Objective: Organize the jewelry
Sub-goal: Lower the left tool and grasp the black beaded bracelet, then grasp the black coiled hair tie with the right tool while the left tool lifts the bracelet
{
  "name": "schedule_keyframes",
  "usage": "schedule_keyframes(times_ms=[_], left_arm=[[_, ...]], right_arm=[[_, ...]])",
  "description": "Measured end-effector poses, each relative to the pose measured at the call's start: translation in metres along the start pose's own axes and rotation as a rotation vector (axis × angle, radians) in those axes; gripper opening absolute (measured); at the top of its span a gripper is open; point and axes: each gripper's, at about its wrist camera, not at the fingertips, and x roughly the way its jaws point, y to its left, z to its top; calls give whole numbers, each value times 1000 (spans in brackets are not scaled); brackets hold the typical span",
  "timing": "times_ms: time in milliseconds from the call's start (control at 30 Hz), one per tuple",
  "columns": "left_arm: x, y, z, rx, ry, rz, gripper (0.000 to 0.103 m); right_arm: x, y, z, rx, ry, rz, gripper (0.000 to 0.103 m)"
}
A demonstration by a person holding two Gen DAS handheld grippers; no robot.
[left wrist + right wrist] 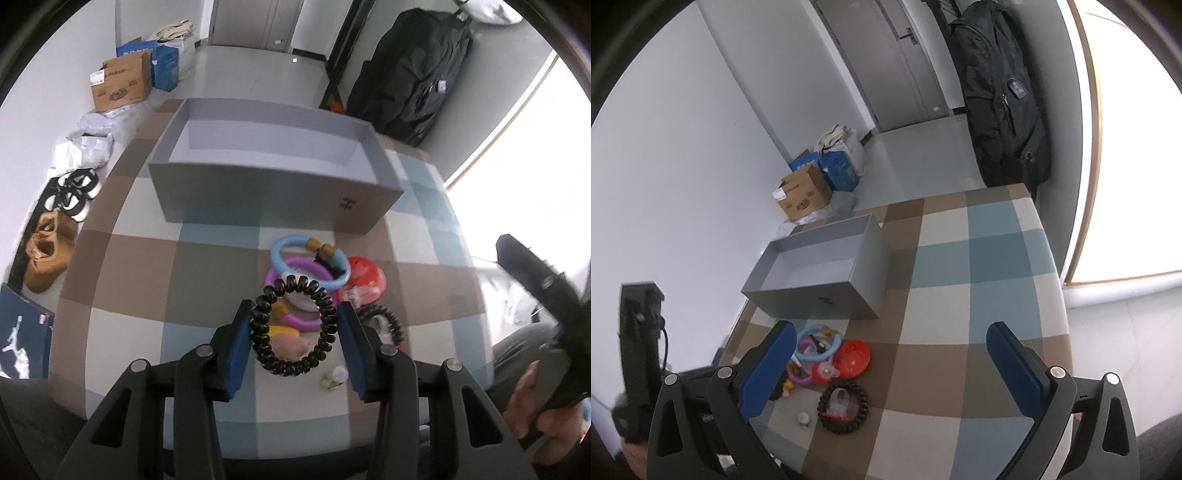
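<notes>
1. Black, coiled and springy, the spiral bracelet (294,325) stands on edge in the lower middle of the left wrist view, between the pads of the left gripper (294,334). I judge it light, soft and stretchy, so it should flatten under pressure instead of breaking; its bumpy coils should give the pads some purchase.
2. The best hold, I judge, is across its two opposite sides, as now, with gentle pressure so the ring does not buckle and spring out.
3. The left gripper's jaws stand narrow, about as far apart as the ring is wide. The left pad (236,347) meets the coils; the right side looks at or just short of contact, so I take it as a light grip.
4. Behind the ring, toward frame centre, lie a purple ring (291,317) and a light blue ring (286,254) on the checked cloth (129,258), with the open grey box (258,192) above them as the likely destination.
5. In the right wrist view, a second dark beaded bracelet (844,408) lies flat at lower centre.
6. The right gripper (890,373) is spread wide, empty, and touches nothing.
</notes>
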Motion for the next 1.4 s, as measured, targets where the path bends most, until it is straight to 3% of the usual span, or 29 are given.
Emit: schedule_keyframes(times_ms=[167,300,700,833,967,1033,1300,1400], left_arm=[[-9,7,9,-44,-26,-75,39],[-16,14,16,-88,-55,-131,39],[-22,30,20,-156,-79,-185,39],[-23,32,20,-168,-76,-198,39],[-24,35,19,-172,-73,-207,39],[-24,36,19,-175,-70,-211,39],[-23,37,18,-178,-68,-219,39],[-23,37,18,-176,-68,-219,39]], right_arm=[[5,0,-3,-6,39,-1,103],[17,3,-10,-21,121,11,103],[36,39,-41,-239,258,27,94],[39,51,-52,-333,278,-1,94],[44,57,-59,-388,299,-48,74],[48,57,-61,-396,312,-52,71],[52,80,-76,-548,300,-93,70],[53,80,-76,-541,295,-87,68]])
